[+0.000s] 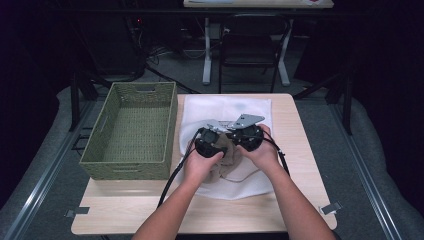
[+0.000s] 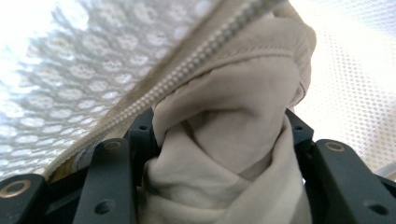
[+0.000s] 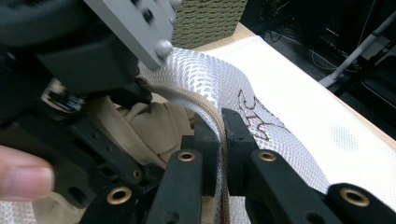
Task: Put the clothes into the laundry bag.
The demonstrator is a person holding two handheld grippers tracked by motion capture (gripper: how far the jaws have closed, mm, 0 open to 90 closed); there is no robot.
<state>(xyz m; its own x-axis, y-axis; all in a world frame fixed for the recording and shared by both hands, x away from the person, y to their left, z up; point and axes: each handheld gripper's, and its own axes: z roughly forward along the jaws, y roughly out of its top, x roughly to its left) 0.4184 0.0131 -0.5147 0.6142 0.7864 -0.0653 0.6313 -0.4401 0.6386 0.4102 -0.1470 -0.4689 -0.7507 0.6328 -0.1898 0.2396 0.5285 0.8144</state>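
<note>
A white mesh laundry bag [image 1: 225, 107] lies flat on the table, with a beige garment [image 1: 227, 162] bunched at its near opening. In the high view my left gripper [image 1: 210, 141] and right gripper [image 1: 247, 136] meet side by side over that opening. In the left gripper view, my left gripper [image 2: 219, 140] has a thick roll of the beige garment [image 2: 224, 154] filling the gap between its jaws, under the bag's zipper edge [image 2: 201, 60]. My right gripper [image 3: 222, 140] is shut on the zipper edge [image 3: 205, 109] and lifts the mesh [image 3: 280, 116] off the garment [image 3: 154, 126].
A green woven basket [image 1: 125, 167] stands on the left part of the wooden table [image 1: 300, 165], close to the bag. A dark chair [image 1: 250, 45] and table legs stand beyond the far edge. Bare wood runs along the near edge and right side.
</note>
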